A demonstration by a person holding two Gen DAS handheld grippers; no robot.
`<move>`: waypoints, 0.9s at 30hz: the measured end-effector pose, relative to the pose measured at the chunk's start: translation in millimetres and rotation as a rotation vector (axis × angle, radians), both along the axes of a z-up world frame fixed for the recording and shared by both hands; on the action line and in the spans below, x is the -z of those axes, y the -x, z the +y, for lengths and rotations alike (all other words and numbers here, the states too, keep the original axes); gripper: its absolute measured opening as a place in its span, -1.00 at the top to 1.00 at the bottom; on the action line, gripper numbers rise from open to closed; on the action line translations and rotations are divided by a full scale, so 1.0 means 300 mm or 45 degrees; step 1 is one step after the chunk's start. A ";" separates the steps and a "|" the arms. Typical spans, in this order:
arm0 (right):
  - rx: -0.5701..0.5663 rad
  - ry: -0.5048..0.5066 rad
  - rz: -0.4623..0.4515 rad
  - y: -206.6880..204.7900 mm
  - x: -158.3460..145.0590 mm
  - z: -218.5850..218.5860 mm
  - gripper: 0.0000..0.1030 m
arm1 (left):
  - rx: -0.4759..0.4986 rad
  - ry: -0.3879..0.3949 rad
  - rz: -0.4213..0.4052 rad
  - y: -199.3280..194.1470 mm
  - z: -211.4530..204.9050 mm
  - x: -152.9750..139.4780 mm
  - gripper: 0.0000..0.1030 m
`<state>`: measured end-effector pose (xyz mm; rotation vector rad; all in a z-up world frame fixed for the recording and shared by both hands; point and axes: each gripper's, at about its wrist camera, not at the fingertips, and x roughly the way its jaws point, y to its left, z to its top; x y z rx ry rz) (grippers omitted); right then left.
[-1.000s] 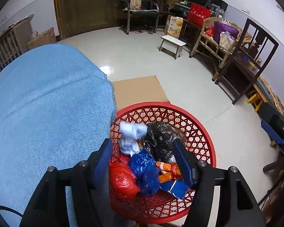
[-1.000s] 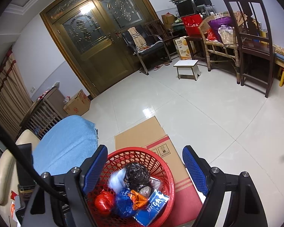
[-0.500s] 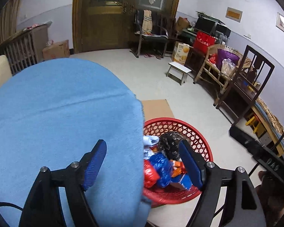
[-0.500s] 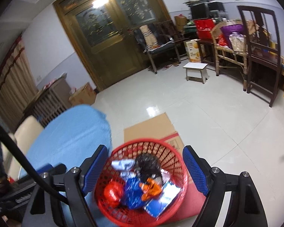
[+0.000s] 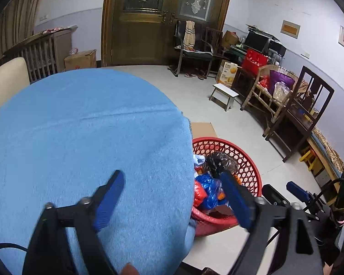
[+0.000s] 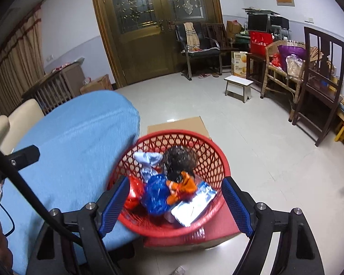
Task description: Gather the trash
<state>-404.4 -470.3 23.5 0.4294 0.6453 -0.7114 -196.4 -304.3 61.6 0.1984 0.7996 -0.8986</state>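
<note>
A red lattice basket (image 6: 214, 160) stands on a cardboard box beside the blue-covered surface; it also shows in the left wrist view (image 5: 252, 174). It holds a black bag (image 6: 180, 160), a blue bag (image 6: 156, 194), a red bag (image 6: 133, 193), an orange wrapper (image 6: 183, 186), a white cloth (image 6: 149, 160) and a silver packet (image 6: 192, 206). My right gripper (image 6: 175, 208) is open and empty above the basket's near rim. My left gripper (image 5: 172, 204) is open and empty over the blue cover's (image 5: 80, 137) right edge.
A flat cardboard box (image 6: 178, 123) lies under the basket. A white stool (image 6: 238, 87), dark chairs (image 6: 318, 84), a wicker bench (image 6: 284, 75) and a wooden double door (image 6: 153, 29) stand farther off across the tiled floor.
My left gripper has pulled back and up from over the basket to above the blue cover. My right gripper has moved closer over the basket. Both stay open.
</note>
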 end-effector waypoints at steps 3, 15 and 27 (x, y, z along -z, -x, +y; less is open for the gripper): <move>-0.006 0.031 0.007 -0.008 -0.004 0.027 -0.73 | -0.002 -0.001 0.001 0.005 0.018 0.012 -0.81; -0.033 0.046 0.027 -0.029 0.016 0.061 -0.82 | -0.053 -0.058 -0.060 -0.010 0.042 0.020 -0.82; -0.029 0.032 0.019 -0.027 0.025 0.055 -0.82 | -0.024 -0.088 -0.112 0.020 0.033 0.021 -0.82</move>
